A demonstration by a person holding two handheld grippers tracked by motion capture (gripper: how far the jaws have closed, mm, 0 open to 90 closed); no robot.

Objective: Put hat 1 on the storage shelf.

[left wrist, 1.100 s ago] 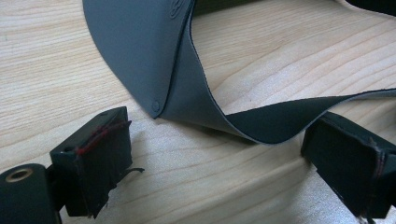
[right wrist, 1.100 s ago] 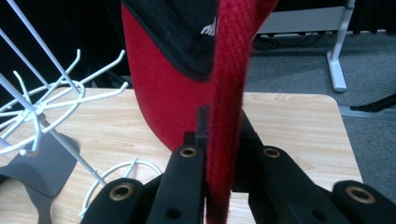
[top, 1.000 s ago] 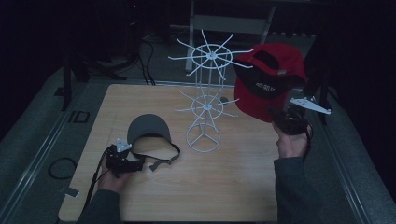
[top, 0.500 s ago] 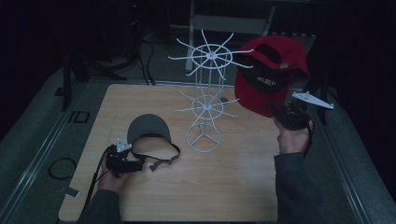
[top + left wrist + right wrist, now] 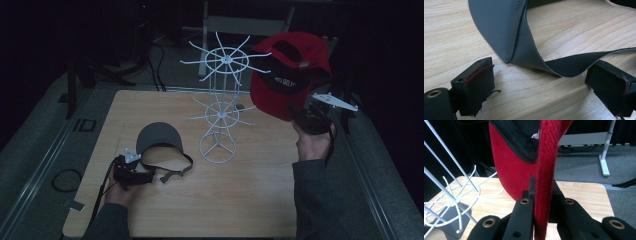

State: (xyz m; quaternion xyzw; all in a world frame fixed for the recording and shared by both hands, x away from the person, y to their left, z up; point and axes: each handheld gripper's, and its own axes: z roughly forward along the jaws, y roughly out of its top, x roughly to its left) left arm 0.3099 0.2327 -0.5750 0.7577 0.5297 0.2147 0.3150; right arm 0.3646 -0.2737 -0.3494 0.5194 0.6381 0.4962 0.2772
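We are pinching the red cap (image 5: 292,70) in our right gripper (image 5: 307,119) beside the white wire rack (image 5: 220,105), while our left gripper (image 5: 134,172) is resting open around the grey visor's (image 5: 157,137) strap on the table (image 5: 240,195).

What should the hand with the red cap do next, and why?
Probably ease the red cap left onto a prong of the white rack. The right gripper is clamped on its edge, holding it high beside the top ring, not yet hooked.

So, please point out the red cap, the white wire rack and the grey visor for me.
red cap (image 5: 295,65), high view, on its red crown.
white wire rack (image 5: 217,148), high view, on its round base ring.
grey visor (image 5: 496,25), left gripper view, on its flat brim.
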